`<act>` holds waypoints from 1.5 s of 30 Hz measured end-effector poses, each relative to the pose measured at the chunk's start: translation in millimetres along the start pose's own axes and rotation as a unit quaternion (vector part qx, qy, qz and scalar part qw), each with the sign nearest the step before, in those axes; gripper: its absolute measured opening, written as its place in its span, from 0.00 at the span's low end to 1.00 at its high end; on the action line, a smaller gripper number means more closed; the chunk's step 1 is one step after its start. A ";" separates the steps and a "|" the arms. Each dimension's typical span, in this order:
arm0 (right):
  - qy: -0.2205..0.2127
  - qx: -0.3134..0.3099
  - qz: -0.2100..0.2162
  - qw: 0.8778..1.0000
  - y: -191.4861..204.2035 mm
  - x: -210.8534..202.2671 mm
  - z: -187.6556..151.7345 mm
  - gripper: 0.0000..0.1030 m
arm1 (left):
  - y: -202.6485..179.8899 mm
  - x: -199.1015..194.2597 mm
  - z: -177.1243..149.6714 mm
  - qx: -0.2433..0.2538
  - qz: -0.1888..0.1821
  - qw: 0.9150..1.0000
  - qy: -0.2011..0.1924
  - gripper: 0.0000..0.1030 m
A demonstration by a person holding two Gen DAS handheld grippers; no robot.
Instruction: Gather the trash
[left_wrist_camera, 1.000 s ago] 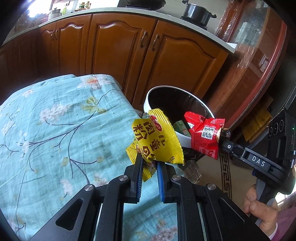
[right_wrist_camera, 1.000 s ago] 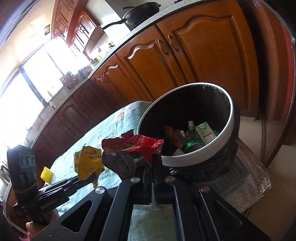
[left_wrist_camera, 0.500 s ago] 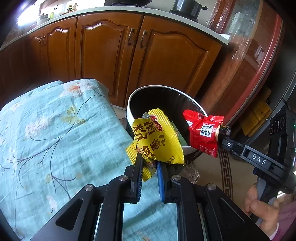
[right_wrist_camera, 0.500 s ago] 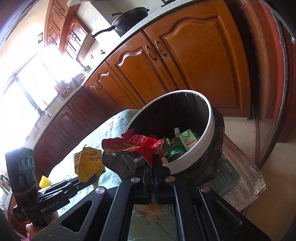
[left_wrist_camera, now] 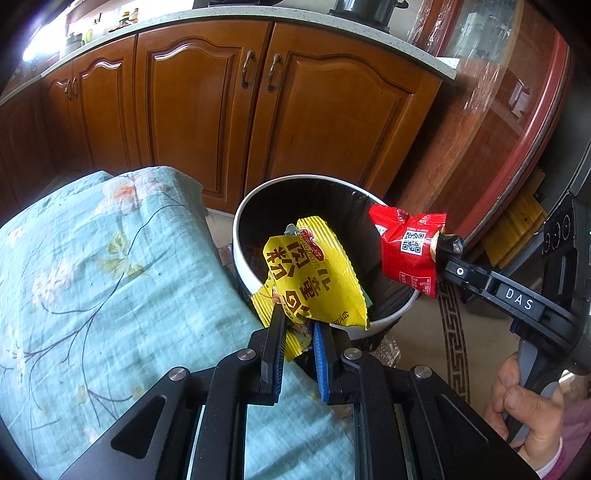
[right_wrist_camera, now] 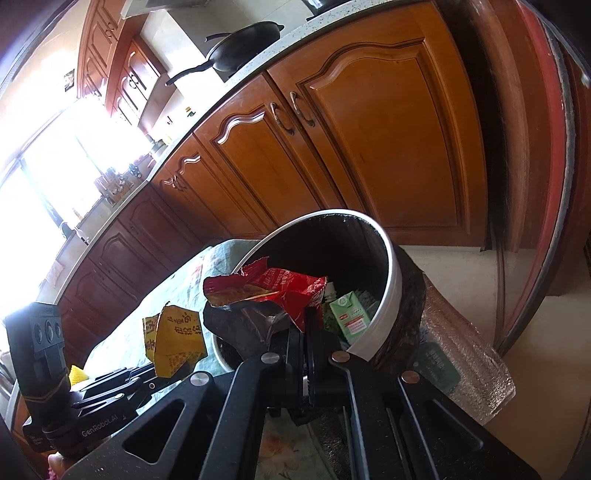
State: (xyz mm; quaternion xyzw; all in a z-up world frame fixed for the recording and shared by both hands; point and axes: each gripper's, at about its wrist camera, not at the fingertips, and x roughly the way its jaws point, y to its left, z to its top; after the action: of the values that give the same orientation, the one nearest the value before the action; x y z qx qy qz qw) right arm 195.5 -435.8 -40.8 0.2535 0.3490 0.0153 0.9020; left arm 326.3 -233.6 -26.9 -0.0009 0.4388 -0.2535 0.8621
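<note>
1. the left gripper [left_wrist_camera: 298, 326] pinches a crumpled yellow wrapper [left_wrist_camera: 314, 280] by its lower edge, just over the bin's near rim.
2. the right gripper [right_wrist_camera: 306, 325] is clamped on a torn red wrapper [right_wrist_camera: 269, 291], held above the bin [left_wrist_camera: 251, 221].
3. the wrappers hide most of the bin's contents; a green carton [right_wrist_camera: 349, 319] shows inside.

Wooden cabinet doors [left_wrist_camera: 229, 110], floral teal cloth [left_wrist_camera: 92, 295], black pan [right_wrist_camera: 243, 44] on countertop [left_wrist_camera: 258, 18]
</note>
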 end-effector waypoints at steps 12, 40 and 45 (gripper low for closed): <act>0.019 -0.016 -0.027 0.999 -4.5 24.3 21.2 0.02 | -10.2 36.0 27.9 0.017 0.007 1.000 0.014 0.13; -0.006 -0.017 0.020 1.000 30.6 5.8 -6.0 0.87 | 30.4 -29.3 -32.9 -0.052 0.030 0.997 -0.046 0.67; -0.010 -0.028 0.030 0.999 52.2 -2.4 -27.3 0.92 | 42.3 -53.4 -57.3 -0.073 0.037 0.995 -0.056 0.70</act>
State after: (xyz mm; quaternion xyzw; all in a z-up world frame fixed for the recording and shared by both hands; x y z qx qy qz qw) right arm 184.0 -378.7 -32.0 0.2386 0.3315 0.0493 0.9114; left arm 275.3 -160.7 -31.2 -0.0622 0.4066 -0.1881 0.8919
